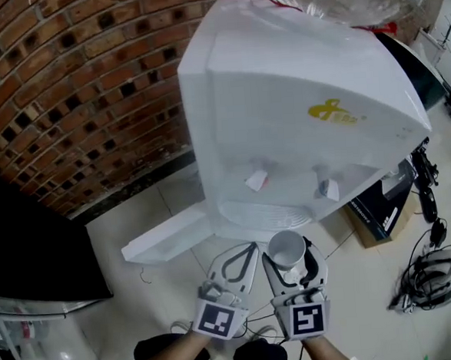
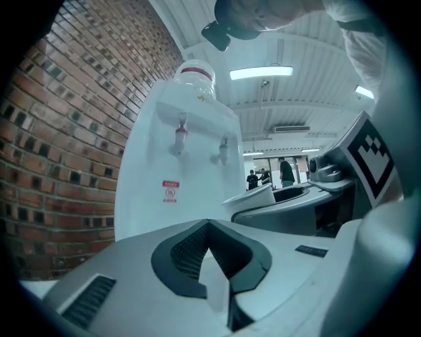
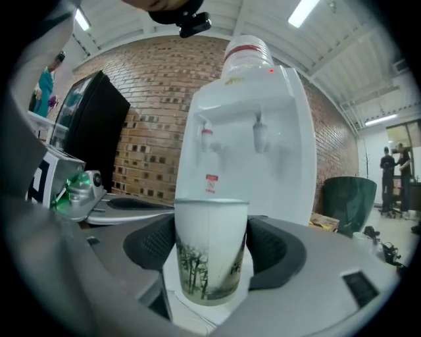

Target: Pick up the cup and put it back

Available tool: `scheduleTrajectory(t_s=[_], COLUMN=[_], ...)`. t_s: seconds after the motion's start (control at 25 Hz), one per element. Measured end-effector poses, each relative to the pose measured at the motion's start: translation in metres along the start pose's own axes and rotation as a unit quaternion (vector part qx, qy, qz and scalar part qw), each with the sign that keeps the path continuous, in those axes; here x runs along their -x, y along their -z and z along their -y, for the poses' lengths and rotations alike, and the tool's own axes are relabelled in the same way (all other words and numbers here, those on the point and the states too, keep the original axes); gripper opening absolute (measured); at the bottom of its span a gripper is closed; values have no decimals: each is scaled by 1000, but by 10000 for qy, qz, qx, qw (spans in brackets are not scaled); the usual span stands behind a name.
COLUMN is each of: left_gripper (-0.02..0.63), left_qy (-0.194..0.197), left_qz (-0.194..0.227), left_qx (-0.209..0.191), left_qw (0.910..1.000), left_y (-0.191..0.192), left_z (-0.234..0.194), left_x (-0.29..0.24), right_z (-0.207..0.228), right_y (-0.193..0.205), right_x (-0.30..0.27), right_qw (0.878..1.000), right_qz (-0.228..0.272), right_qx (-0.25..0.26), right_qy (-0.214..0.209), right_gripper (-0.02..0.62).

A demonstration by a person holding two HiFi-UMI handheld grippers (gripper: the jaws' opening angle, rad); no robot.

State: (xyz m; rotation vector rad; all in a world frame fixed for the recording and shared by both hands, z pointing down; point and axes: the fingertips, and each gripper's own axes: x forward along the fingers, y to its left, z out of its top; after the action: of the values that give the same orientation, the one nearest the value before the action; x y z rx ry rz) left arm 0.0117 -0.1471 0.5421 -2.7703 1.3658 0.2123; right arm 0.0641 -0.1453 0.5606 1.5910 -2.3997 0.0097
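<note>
A white paper cup with a tree print stands upright between the pads of my right gripper, which is shut on its sides. It hangs just in front of the drip tray of a white water dispenser, below and between the two taps. My left gripper is beside it on the left. Its jaws are shut, the tips meet and nothing is between them. In both gripper views the dispenser rises straight ahead.
A brick wall runs behind and left of the dispenser. A black cabinet stands at the left. A white board lies at the dispenser's foot. A cardboard box and cables with a headset lie on the tiled floor at the right.
</note>
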Motion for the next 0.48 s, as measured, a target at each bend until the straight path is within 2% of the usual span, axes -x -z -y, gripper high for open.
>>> scheduleTrajectory(t_s=[0.16,0.28,0.48], left_gripper=[-7,-6,-6], left_qy=[3,-49,-177], left_qz=[-102,-164,25], left_qx=[88,44,-19], left_qw=[9999,9998,9998], left_y=[-65,-117,-217], left_z=[4,2,-4], left_x=[7,8,2], right_z=[-7,-9,-5], right_y=[-68,-123,-214], right_x=[20,36,57], right_qw=[9995,9992,9986], right_qz=[231,328,443], right_qx=[-144,-46,-141], right_qy=[-156,-223,-256], right_gripper=[336,335,336])
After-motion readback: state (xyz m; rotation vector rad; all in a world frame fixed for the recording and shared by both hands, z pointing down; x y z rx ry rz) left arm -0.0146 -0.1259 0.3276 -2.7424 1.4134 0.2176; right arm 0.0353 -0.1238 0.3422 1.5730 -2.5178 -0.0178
